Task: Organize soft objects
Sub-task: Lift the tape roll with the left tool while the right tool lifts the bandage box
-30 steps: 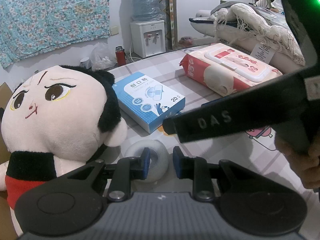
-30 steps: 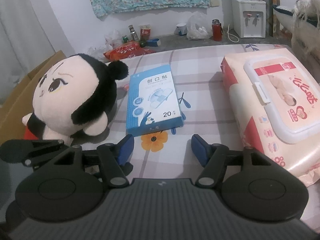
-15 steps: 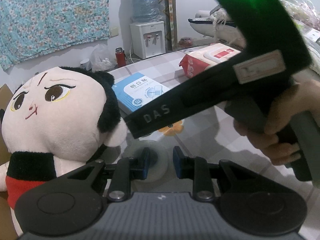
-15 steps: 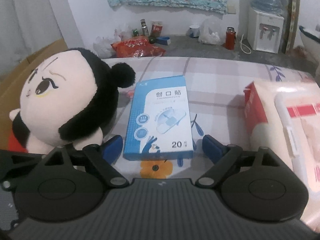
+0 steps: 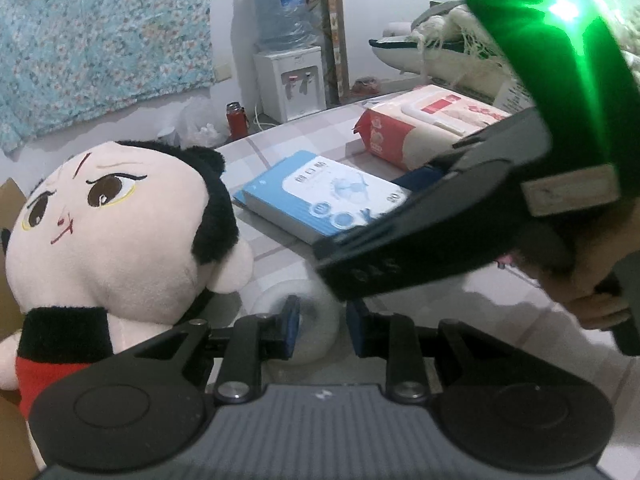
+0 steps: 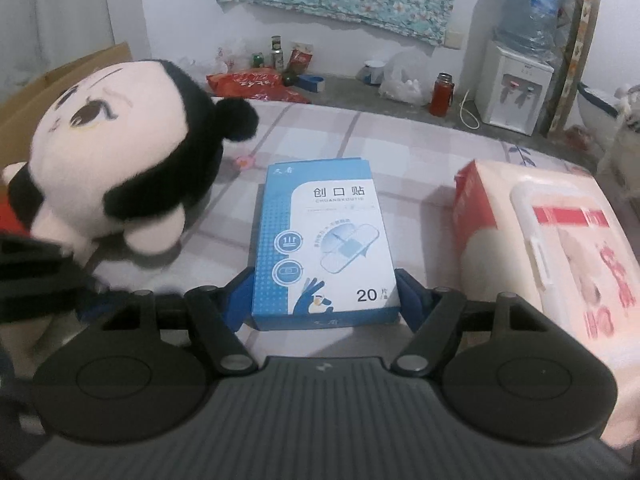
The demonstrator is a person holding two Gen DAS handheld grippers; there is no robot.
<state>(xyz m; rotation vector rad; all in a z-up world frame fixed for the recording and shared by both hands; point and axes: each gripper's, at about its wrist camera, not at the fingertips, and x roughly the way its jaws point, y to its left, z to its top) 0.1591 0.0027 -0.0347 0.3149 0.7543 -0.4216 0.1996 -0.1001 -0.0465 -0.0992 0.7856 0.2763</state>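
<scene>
A big-headed plush doll [image 5: 112, 232] with black hair lies at the table's left, also in the right wrist view [image 6: 116, 160]. My left gripper [image 5: 323, 326] hangs over a white tape roll [image 5: 316, 304], jaws narrowly apart; a dark gap shows beside the right pad. A blue plaster box [image 6: 320, 240] lies flat in the middle. My right gripper [image 6: 326, 296] is closing on its near end, and both blue pads meet its long sides. From the left wrist view, that gripper's black finger [image 5: 380, 256] crosses over the box [image 5: 320, 188]. A pink wipes pack [image 6: 560, 248] lies to the right.
A cardboard box [image 6: 80, 68] stands past the doll at the left. On the floor beyond the table are a water dispenser [image 6: 516, 88], a red flask [image 6: 442, 94] and snack bags [image 6: 256, 84]. A person's hand [image 5: 600, 304] holds the right gripper's handle.
The right gripper rolled and moved in on the blue box, opened wider, then closed onto its sides. The left gripper, the roll and the doll stayed put.
</scene>
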